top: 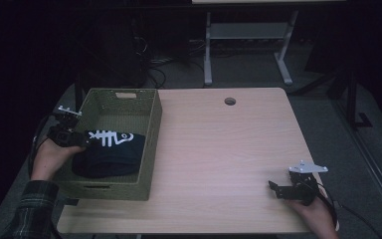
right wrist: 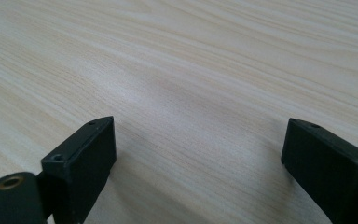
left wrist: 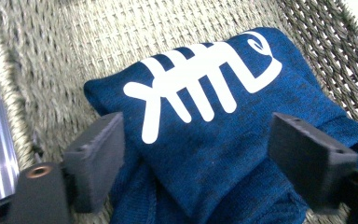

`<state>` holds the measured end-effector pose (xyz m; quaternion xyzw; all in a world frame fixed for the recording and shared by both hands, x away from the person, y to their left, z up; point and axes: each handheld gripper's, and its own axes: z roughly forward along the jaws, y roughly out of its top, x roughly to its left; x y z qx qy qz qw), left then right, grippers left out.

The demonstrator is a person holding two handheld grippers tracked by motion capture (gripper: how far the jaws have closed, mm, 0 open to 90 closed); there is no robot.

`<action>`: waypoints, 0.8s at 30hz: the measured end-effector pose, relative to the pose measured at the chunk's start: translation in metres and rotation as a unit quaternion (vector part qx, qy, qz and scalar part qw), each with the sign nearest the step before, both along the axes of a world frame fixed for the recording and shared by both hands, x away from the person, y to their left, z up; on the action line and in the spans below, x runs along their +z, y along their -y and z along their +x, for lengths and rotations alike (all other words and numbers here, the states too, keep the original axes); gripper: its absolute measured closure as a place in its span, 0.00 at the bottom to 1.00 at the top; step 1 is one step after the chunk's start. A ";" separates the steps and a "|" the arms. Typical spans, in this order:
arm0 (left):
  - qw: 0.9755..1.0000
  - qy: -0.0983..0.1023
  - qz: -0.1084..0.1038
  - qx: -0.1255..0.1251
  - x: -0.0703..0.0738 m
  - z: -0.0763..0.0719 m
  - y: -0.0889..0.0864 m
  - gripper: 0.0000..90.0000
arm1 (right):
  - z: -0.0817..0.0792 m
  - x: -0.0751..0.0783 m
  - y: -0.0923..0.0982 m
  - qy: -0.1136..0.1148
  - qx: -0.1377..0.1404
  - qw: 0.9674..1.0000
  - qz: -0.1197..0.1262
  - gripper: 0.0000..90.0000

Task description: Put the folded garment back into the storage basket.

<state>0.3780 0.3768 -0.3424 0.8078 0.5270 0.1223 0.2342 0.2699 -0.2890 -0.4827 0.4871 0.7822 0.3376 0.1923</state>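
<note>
A folded dark-blue cloth (top: 110, 153) w/ a white fishbone print lay inside a green woven basket (top: 151, 144) at the table's (top: 229, 149) left edge. The left gripper (top: 77, 140) reached over the basket's left wall, jaws spread wide, straddling the cloth w/o pressing it, so released. The right gripper (top: 274, 188) sat near the table's front-right corner, well apart from the basket, jaws also spread wide over bare wood, nothing btwn them.
</note>
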 end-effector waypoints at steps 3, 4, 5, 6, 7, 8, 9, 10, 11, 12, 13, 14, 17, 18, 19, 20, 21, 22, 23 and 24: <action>1.000 0.008 -0.003 -0.001 0.001 -0.001 0.004 0.16 | 0.000 0.000 0.000 0.000 0.000 1.000 0.000 0.11; 1.000 0.016 -0.008 -0.003 0.002 -0.001 0.009 0.16 | 0.000 0.000 0.000 0.000 0.000 1.000 0.000 0.11; 1.000 0.016 -0.008 -0.003 0.002 -0.001 0.009 0.15 | 0.000 0.000 0.000 0.000 0.000 1.000 0.000 0.11; 1.000 0.021 -0.013 -0.007 0.004 -0.001 0.014 0.15 | 0.000 0.000 0.000 0.001 0.001 1.000 -0.001 0.11; 1.000 0.021 -0.013 -0.007 0.004 -0.001 0.014 0.15 | 0.000 0.000 0.000 0.001 0.001 1.000 -0.001 0.11; 0.999 0.027 -0.015 -0.010 0.006 -0.001 0.018 0.15 | 0.000 0.000 0.000 0.001 0.002 1.000 -0.001 0.11; 0.999 0.033 -0.018 -0.017 0.008 -0.001 0.023 0.15 | 0.000 0.000 0.000 0.001 0.001 1.000 -0.001 0.11; 0.999 0.036 -0.023 -0.017 0.010 -0.001 0.027 0.15 | 0.000 0.000 0.000 0.001 0.001 1.000 -0.001 0.11; 0.999 0.036 -0.023 -0.021 0.011 -0.001 0.030 0.15 | 0.000 0.000 0.000 0.001 0.001 1.000 0.000 0.11; 0.999 0.036 -0.023 -0.021 0.011 -0.001 0.030 0.15 | 0.000 0.000 0.000 0.001 0.001 1.000 0.000 0.11; 0.999 0.037 -0.024 -0.023 0.013 -0.001 0.035 0.15 | 0.000 0.000 0.000 0.001 0.001 1.000 -0.001 0.11; 0.998 0.044 -0.027 -0.029 0.016 -0.002 0.041 0.15 | 0.000 0.000 0.000 0.001 0.001 1.000 0.000 0.11; 0.997 0.051 -0.035 -0.038 0.020 -0.004 0.049 0.15 | 0.000 0.000 0.000 0.001 0.001 1.000 -0.001 0.11; 0.996 0.059 -0.043 -0.045 0.024 -0.006 0.058 0.15 | 0.000 0.000 0.000 0.001 0.001 1.000 -0.001 0.11; 0.996 0.059 -0.043 -0.045 0.024 -0.006 0.058 0.15 | 0.000 0.000 0.000 0.001 0.001 1.000 -0.001 0.11; 0.996 0.061 -0.045 -0.054 0.027 -0.006 0.064 0.15 | 0.000 0.000 0.000 0.001 0.001 1.000 0.000 0.11; 0.995 0.063 -0.048 -0.056 0.028 -0.007 0.067 0.15 | 0.000 0.000 0.000 0.001 0.001 1.000 0.000 0.11; 0.995 0.066 -0.048 -0.065 0.030 -0.007 0.072 0.15 | 0.000 0.000 0.000 0.001 0.001 1.000 0.000 0.11; 0.994 0.069 -0.053 -0.070 0.032 -0.009 0.081 0.15 | 0.000 0.000 0.000 0.001 0.001 1.000 0.000 0.11; 0.994 0.069 -0.053 -0.070 0.032 -0.009 0.081 0.15 | 0.000 0.000 0.000 0.001 0.001 1.000 0.000 0.11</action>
